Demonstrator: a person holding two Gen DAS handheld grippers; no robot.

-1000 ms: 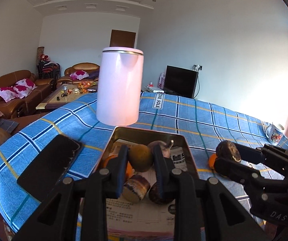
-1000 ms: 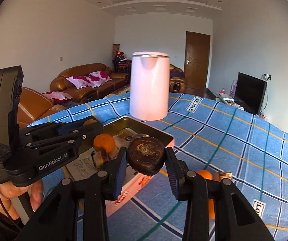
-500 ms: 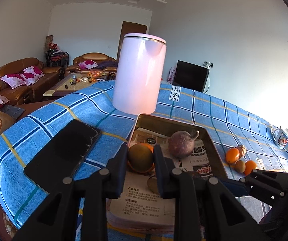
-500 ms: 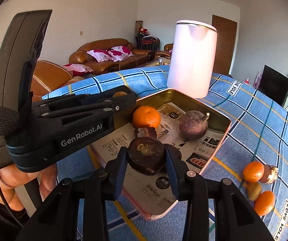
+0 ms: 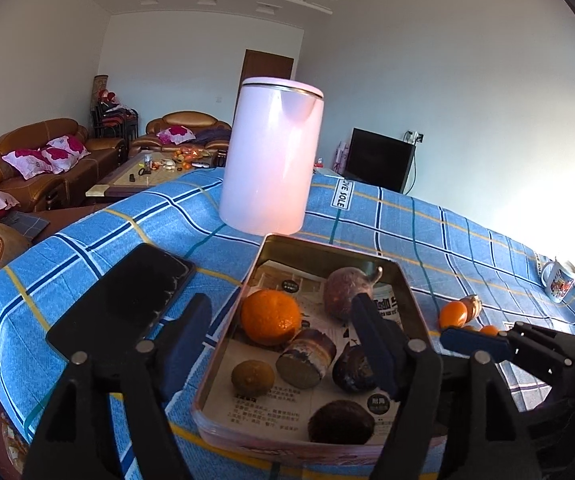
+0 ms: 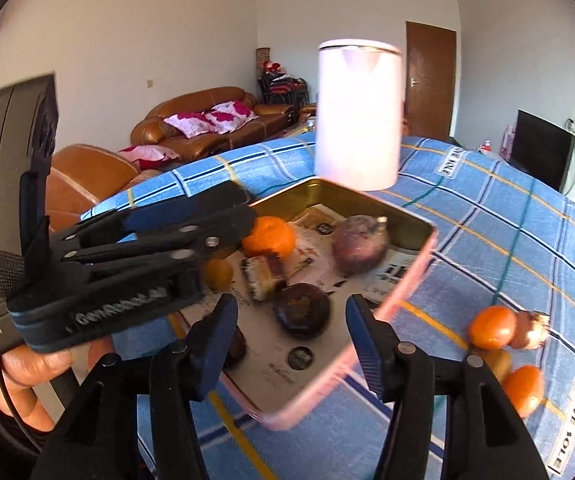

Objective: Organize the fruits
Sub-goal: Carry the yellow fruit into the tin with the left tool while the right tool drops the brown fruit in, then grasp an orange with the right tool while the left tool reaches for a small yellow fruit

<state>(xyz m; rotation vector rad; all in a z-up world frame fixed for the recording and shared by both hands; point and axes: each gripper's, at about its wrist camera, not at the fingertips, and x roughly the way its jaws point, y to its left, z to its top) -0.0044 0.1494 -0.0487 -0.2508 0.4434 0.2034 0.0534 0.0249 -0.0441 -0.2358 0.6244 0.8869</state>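
The left gripper (image 5: 283,332) hangs over the near end of the metal tray (image 5: 403,280), its jaws opening and pressing on nothing. Just below and between them lie a small brown-green fruit (image 5: 253,377) and a cut stub of something brown (image 5: 306,360). Beyond the jaws sit an orange (image 5: 270,317) and a purple round fruit (image 5: 347,292). Outside the left jaw, a black phone (image 5: 127,300) lies close to the tray's long edge, so room there is tight.

The right gripper (image 6: 289,334) is over the tray's near corner, jaws opening too, and a dark round fruit (image 6: 301,311) lies free on the paper lining between them. Outside the right jaw, past the tray's pink rim (image 6: 407,284), open checked cloth on the worktop (image 6: 507,240) runs to a cluster of loose oranges (image 6: 492,327). A tall pink kettle (image 5: 272,156) stands just beyond the tray's far edge.
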